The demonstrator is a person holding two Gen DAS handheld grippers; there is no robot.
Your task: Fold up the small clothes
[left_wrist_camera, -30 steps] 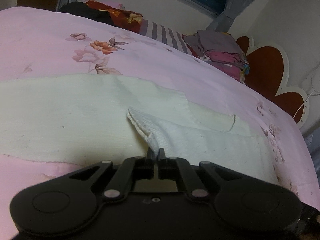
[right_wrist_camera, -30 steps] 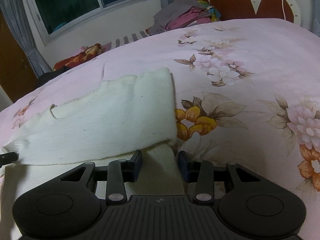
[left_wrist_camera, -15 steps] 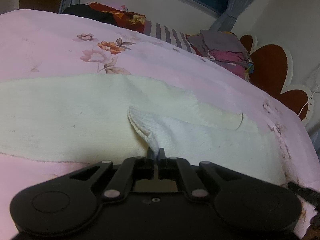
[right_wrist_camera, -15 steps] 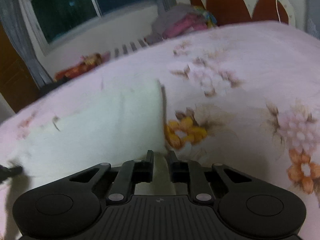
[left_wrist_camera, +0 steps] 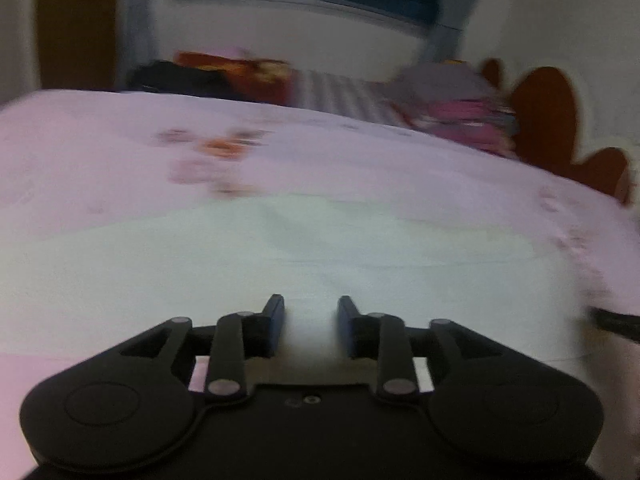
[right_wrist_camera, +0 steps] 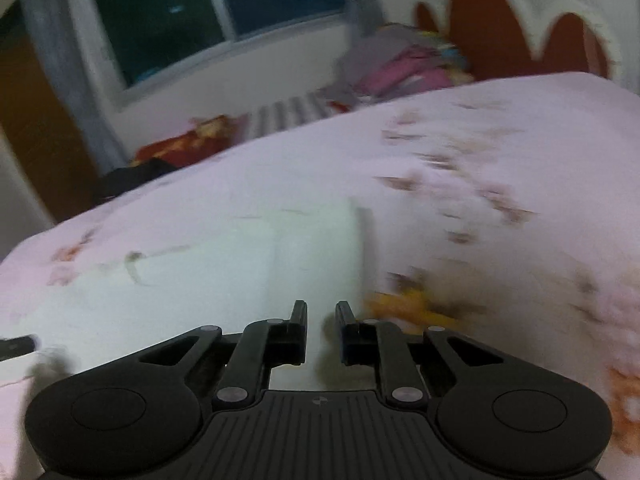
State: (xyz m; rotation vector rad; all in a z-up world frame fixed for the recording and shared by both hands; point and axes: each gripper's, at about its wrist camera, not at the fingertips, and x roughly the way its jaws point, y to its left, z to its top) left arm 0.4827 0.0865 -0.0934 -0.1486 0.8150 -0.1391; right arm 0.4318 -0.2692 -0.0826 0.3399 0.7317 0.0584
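A cream-white knitted garment (left_wrist_camera: 280, 248) lies flat on the pink floral bedspread (left_wrist_camera: 120, 152). It also shows in the right wrist view (right_wrist_camera: 240, 272), with its right edge near the middle. My left gripper (left_wrist_camera: 310, 304) is open and empty just above the cloth's near part. My right gripper (right_wrist_camera: 321, 310) is open and empty, low over the garment's near right corner. Both views are blurred by motion. The tip of the other gripper shows at the right edge of the left view (left_wrist_camera: 616, 320) and the left edge of the right view (right_wrist_camera: 16, 346).
A pile of folded clothes (right_wrist_camera: 400, 68) and striped fabric (left_wrist_camera: 340, 92) lie at the far edge of the bed by the window wall. A red-brown scalloped headboard (right_wrist_camera: 500, 36) stands at the right. Dark and red cloth (left_wrist_camera: 224, 72) lies at the far left.
My left gripper has let go of the garment corner and opened. The right gripper opened again after narrowing. The raised corner now lies flat. Both grippers have moved, blurring the views.
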